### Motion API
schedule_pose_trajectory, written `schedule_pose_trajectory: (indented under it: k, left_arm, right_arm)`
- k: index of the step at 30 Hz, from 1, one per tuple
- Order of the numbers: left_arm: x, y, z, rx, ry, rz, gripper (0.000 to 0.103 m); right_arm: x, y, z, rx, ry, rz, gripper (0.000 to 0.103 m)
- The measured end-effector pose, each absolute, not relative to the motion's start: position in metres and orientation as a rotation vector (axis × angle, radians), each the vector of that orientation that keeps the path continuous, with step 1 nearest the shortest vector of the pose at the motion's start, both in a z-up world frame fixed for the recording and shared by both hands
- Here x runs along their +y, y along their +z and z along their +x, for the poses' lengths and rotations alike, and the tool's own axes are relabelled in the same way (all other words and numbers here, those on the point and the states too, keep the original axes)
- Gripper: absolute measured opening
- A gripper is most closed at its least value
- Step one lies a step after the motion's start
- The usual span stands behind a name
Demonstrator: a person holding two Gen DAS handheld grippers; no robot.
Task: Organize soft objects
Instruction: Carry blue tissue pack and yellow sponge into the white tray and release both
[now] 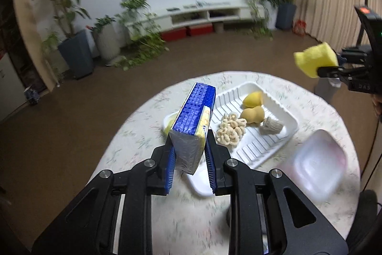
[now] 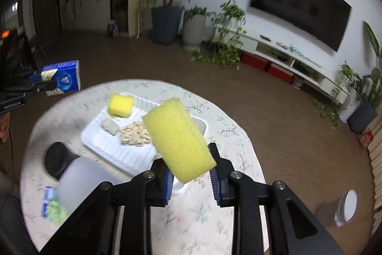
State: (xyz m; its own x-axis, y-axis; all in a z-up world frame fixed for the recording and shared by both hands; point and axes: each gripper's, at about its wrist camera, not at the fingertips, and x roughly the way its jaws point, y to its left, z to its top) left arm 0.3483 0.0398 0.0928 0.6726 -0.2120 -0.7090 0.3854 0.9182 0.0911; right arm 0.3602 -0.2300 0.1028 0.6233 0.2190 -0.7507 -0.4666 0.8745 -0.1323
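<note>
**A:** Which step do you think is in hand?

**B:** I judge it is the carrying step. The left gripper (image 1: 189,154) pinches a blue tissue pack (image 1: 194,121) between its pads, low on the pack, so most of it stands above the jaws. The right gripper (image 2: 191,171) pinches a yellow sponge (image 2: 177,139) at its lower end. Both things are in the air above the round table (image 1: 133,135), not resting on anything.

**A:** And where do the other soft things lie?

**B:** In the white tray (image 1: 269,142) near the middle of the table. In the left wrist view I see two yellowish pieces (image 1: 253,108) at the far side, a pale knotted bundle (image 1: 230,130) in the middle, and a small grey-beige piece (image 1: 271,126) to its right. In the right wrist view another yellow sponge (image 2: 120,105) sits at the far left corner of the tray.

**A:** So what does the next move call for?

**B:** Probably to bring each held thing down on a free part of the tray and only then spread the jaws. The near part of the tray looks bare, so there is room. The pack is tall and held low, so it could tip when released; it is better to lay it flat.

**A:** Anything in the way?

**B:** A translucent container (image 1: 315,166) stands near the tray at the right, blurred. I cannot tell what it holds.
</note>
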Motion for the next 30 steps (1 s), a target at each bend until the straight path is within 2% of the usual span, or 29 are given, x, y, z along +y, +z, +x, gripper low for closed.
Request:
schedule_pose_trajectory:
  k: [6,11,21,22,24,25,26,27,30]
  left_arm:
    - [0.017,0.051,0.406,0.823,-0.391,0.257,0.021]
    - [0.0,0.018,0.425,0.861,-0.417,0.309,0.022]
    - [0.001,-0.009,0.431,0.889,-0.43,0.28,0.025]
    - [0.002,-0.008,0.431,0.889,-0.428,0.27,0.028]
    - [0.001,-0.007,0.43,0.878,-0.427,0.268,0.041]
    - [0.001,-0.006,0.429,0.873,-0.429,0.268,0.055]
    - [0.0,-0.005,0.428,0.867,-0.434,0.267,0.064]
    - [-0.001,-0.004,0.427,0.863,-0.437,0.267,0.066]
    - [-0.003,-0.003,0.424,0.854,-0.443,0.268,0.073]
  right_arm:
    - [-0.189,0.05,0.408,0.874,0.466,-0.437,0.028]
    - [-0.166,0.018,0.424,0.902,0.517,-0.502,0.028]
    - [-0.158,-0.006,0.428,0.915,0.56,-0.549,0.029]
    - [-0.159,-0.007,0.428,0.915,0.559,-0.55,0.029]
    - [-0.161,-0.008,0.426,0.912,0.561,-0.547,0.029]
    - [-0.162,-0.007,0.428,0.913,0.559,-0.549,0.03]
    - [-0.163,-0.008,0.428,0.911,0.554,-0.548,0.034]
    - [-0.164,-0.007,0.429,0.91,0.554,-0.54,0.038]
    - [-0.166,-0.006,0.429,0.9,0.549,-0.521,0.042]
